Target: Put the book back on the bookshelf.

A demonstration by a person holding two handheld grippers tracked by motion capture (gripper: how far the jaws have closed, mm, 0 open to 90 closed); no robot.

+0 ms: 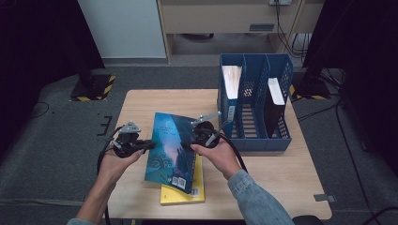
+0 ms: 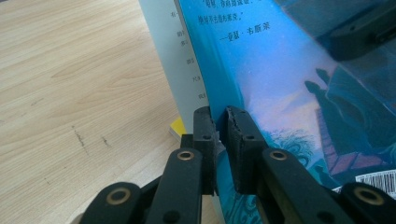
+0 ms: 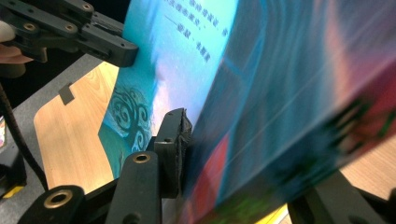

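Note:
A blue illustrated book [image 1: 171, 150] is held between both grippers, tilted, just above a yellow book [image 1: 183, 194] that lies flat on the wooden table [image 1: 281, 178]. My left gripper [image 1: 149, 145] is shut on the blue book's left edge; in the left gripper view its two pads [image 2: 219, 119] pinch the cover [image 2: 289, 79]. My right gripper [image 1: 190, 143] grips the book's right edge. In the right gripper view one pad [image 3: 180, 135] presses against the cover [image 3: 280, 93], and the other jaw sits behind the book. The left gripper [image 3: 112, 44] also clamps the book's far edge there.
A blue three-slot file organizer [image 1: 256, 103] stands at the table's back right. Its left slot holds a book with white page edges [image 1: 231, 79] and its right slot a dark one [image 1: 274, 101]; the middle slot is open. Bare tabletop [image 2: 70, 93] lies to the left.

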